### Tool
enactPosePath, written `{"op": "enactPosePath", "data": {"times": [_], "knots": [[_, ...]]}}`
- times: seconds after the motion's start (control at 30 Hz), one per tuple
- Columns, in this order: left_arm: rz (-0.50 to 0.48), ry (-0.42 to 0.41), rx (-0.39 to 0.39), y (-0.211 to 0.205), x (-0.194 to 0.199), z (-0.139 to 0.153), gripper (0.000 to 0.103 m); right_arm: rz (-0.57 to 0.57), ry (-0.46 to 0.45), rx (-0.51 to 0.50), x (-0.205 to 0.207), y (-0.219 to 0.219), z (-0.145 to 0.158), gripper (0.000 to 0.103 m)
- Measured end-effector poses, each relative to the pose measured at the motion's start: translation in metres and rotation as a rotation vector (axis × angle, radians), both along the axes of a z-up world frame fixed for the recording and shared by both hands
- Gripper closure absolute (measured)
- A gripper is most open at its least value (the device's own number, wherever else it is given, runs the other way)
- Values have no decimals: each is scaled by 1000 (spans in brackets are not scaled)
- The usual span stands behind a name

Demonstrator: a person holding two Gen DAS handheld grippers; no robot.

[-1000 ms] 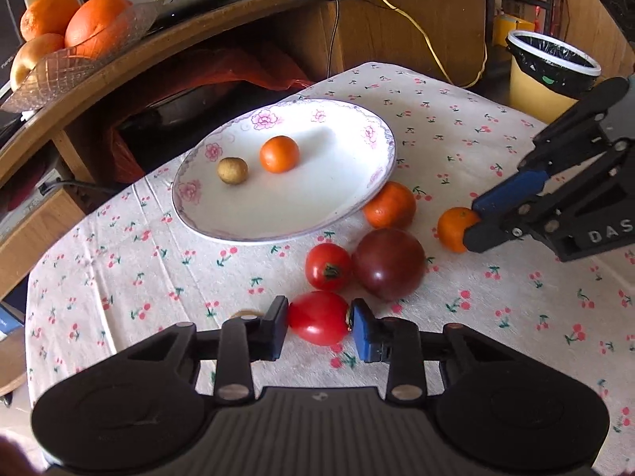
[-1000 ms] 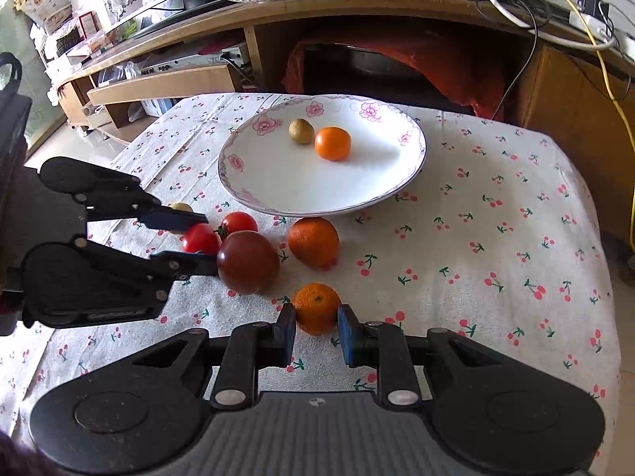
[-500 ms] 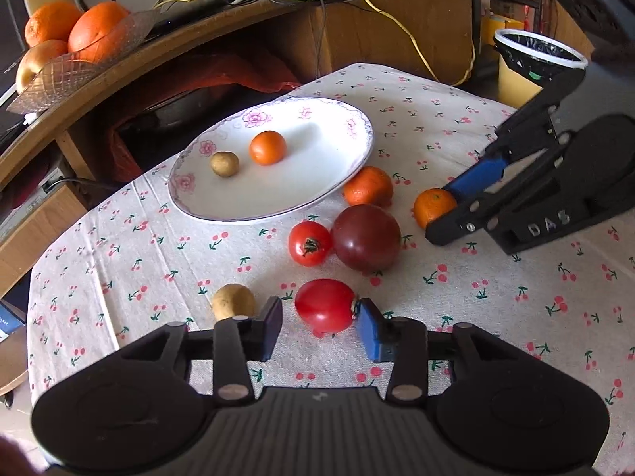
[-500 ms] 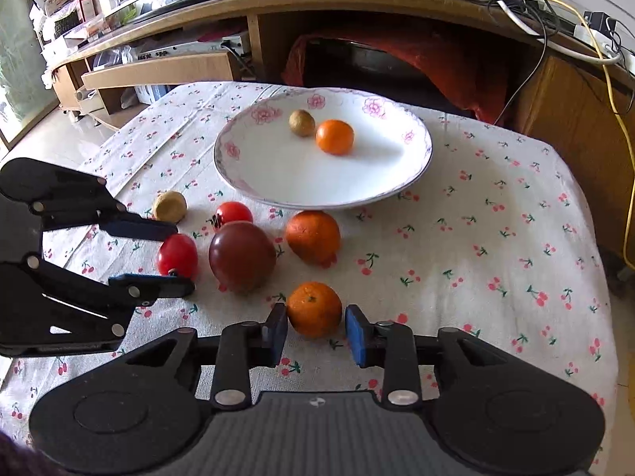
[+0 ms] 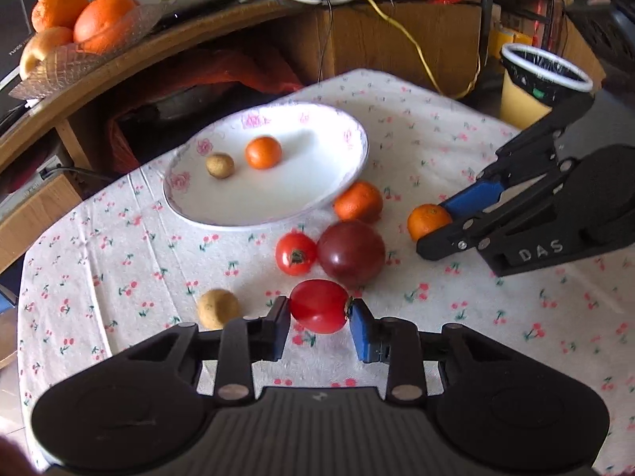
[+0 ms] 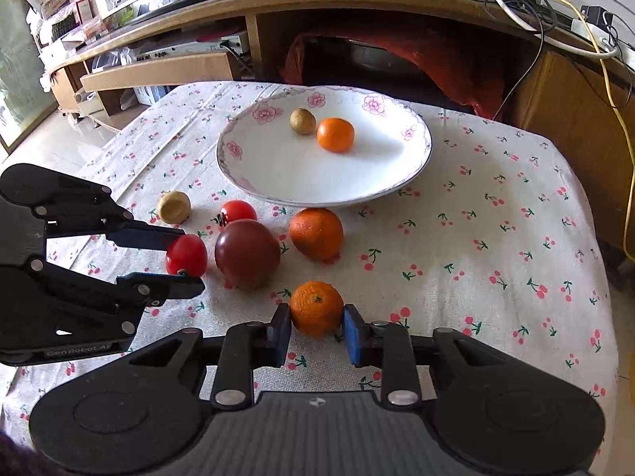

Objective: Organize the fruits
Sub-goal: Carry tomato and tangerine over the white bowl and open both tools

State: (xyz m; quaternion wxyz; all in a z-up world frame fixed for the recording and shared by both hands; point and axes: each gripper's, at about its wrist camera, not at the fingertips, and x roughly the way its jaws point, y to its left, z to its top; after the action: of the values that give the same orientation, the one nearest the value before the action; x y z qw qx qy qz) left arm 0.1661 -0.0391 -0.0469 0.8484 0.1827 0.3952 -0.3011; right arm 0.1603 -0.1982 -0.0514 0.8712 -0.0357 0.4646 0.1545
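The table (image 6: 496, 206), covered by a cherry-print cloth, carried all task items. The white floral plate (image 6: 278, 170) sat toward its far side and held one small orange (image 6: 335, 134) and one small brown fruit (image 6: 302, 120), touching each other; their arrangement matched the earlier frames.

The left gripper (image 5: 319, 313) had closed since half a second before: its jaws, then spread clear of the fruit, now pressed both sides of the red tomato (image 5: 318, 305). In the right wrist view this tomato (image 6: 186, 254) appeared gripped between the two fingers, just left of the dark purple tomato (image 6: 247, 253). Whether it was lifted off the cloth could not be determined.

The right gripper (image 6: 316, 323) had likewise narrowed onto the mandarin (image 6: 316, 307), both pads touching its sides, near the front edge of the fruit cluster.

The larger orange (image 6: 316, 233) lay just in front of the plate rim. The smaller stemmed tomato (image 6: 238, 211) rested against the purple one, unchanged. A tan round fruit (image 6: 173, 207) lay apart at the left.
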Motion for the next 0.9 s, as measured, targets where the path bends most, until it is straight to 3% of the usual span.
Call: {"op": "enactPosePath", "data": {"times": [0.27, 0.53, 0.9], "knots": [[85, -69, -58, 1, 24, 24, 62, -24, -78, 43, 14, 1, 23, 81], [151, -94, -47, -4, 54, 20, 62, -48, -117, 52, 42, 10, 26, 81], [180, -105, -39, -8, 61, 15, 55, -77, -129, 74, 60, 13, 19, 76]]}}
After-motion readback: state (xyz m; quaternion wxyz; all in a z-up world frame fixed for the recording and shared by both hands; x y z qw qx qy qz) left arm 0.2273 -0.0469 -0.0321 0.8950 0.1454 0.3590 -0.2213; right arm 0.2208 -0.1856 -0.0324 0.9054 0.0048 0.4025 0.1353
